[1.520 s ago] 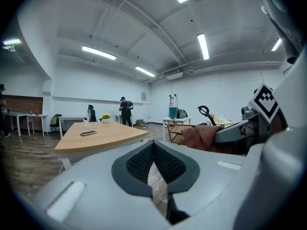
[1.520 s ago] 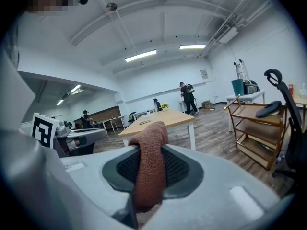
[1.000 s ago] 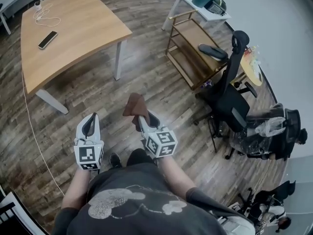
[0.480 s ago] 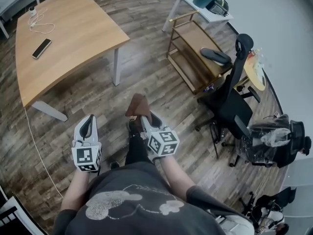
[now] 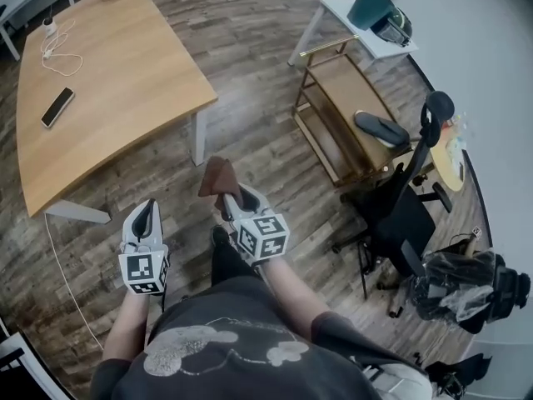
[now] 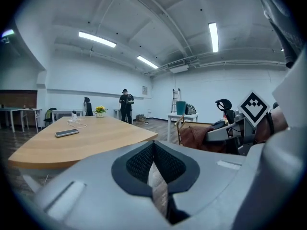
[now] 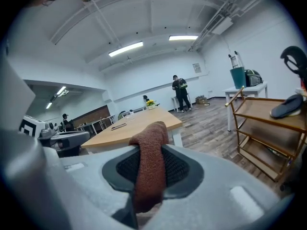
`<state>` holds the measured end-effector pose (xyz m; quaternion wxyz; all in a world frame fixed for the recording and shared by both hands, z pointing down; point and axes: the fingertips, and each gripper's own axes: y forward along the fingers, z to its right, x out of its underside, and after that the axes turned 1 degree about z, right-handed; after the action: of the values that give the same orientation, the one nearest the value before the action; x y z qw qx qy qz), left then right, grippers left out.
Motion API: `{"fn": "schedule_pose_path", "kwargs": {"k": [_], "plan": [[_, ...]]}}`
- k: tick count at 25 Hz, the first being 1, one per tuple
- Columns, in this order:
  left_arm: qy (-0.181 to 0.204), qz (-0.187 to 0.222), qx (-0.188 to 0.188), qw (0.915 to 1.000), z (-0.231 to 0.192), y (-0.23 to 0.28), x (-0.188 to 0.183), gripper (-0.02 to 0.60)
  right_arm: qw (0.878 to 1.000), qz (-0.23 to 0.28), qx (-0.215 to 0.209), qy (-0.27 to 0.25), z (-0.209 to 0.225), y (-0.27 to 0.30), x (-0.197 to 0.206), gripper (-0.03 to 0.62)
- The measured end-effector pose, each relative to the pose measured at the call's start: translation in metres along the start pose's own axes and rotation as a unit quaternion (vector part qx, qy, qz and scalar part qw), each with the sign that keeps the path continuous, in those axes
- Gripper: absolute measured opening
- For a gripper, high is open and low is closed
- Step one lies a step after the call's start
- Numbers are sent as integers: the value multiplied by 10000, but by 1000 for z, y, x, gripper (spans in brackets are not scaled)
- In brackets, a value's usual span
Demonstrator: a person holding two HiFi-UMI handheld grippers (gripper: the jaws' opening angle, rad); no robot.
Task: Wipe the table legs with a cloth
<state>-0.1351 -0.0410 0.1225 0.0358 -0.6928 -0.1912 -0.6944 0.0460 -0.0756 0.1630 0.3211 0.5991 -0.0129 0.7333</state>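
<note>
The wooden table (image 5: 117,73) stands ahead on the left on white legs; its near leg (image 5: 199,136) is just beyond my right gripper (image 5: 226,197). That gripper is shut on a brown cloth (image 5: 220,176), which sticks out past the jaws toward the leg, still apart from it. In the right gripper view the cloth (image 7: 149,166) drapes over the closed jaws of the right gripper (image 7: 151,152), with the table (image 7: 139,123) behind. My left gripper (image 5: 146,212) hovers to the left, shut and holding nothing. The left gripper (image 6: 153,145) faces the table (image 6: 96,135).
A phone (image 5: 57,107) and a white cable (image 5: 58,57) lie on the table. To the right are a wooden shelf cart (image 5: 341,115), a black office chair (image 5: 400,207) and a white side table (image 5: 366,25) with a teal bin. People stand far off.
I have stepped toward the table, so its near leg is now closer to the cloth. Both grippers have drifted slightly left in view, jaws unchanged.
</note>
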Motion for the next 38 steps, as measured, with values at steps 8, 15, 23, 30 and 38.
{"fn": "schedule_pose_path", "kwargs": {"k": [8,15,23,30,38], "plan": [[-108,-6,-393,9992,-13,90,4,18,9960,-614,-614,-221,31,102,1,85],[-218,-184,-691,9972,-32,139,62,18,9948,-721,-691,-216,61,182,44,85],[-312,-178,-759,9965,-65,178,143,18,9966,-200,-789,108,72,264,73,86],[-174,-19,-519,9985,-76,223,211,18,9959,242,-861,-109,95,320,100,86],[-124,211,-465,9986,-85,268,287,18,9871,1056,-1101,-489,106,354,108,87]]}}
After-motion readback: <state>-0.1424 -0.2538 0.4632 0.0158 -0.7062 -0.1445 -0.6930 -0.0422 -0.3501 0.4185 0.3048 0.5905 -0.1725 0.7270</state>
